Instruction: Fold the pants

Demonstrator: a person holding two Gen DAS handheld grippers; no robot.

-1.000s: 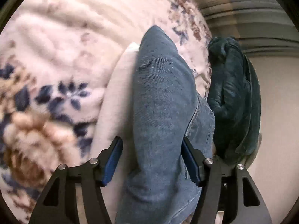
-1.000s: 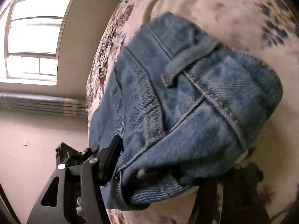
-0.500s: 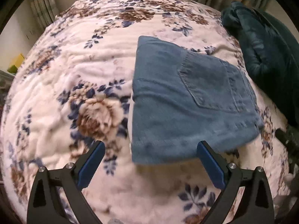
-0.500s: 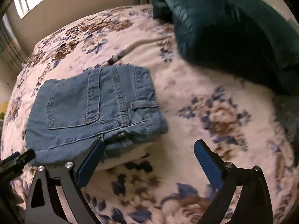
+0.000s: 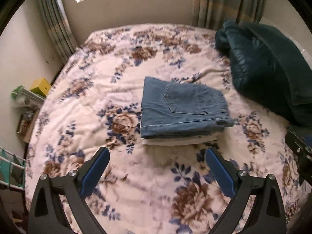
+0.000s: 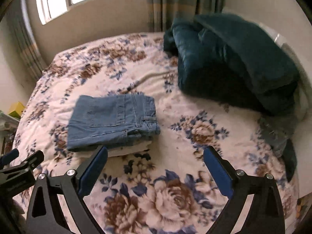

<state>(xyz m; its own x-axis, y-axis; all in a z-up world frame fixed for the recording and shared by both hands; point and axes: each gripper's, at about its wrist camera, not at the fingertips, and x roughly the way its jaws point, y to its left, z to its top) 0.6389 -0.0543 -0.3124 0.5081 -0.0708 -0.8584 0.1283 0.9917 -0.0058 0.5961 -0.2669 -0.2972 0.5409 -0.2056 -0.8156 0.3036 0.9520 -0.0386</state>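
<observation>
Jeans [image 5: 181, 109] folded square, pocket up; both tongs [image 5: 157, 165] [image 6: 155, 164] wide apart, empty.

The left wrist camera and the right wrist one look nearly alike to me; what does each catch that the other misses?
Only the left view shows the white wire rack beside the bed. Only the right view shows the belt loop on the jeans and a grey-blue cloth below the dark bundle. Both show the folded jeans on a white garment, the floral blanket, the dark green quilt, and open, empty grippers.
</observation>
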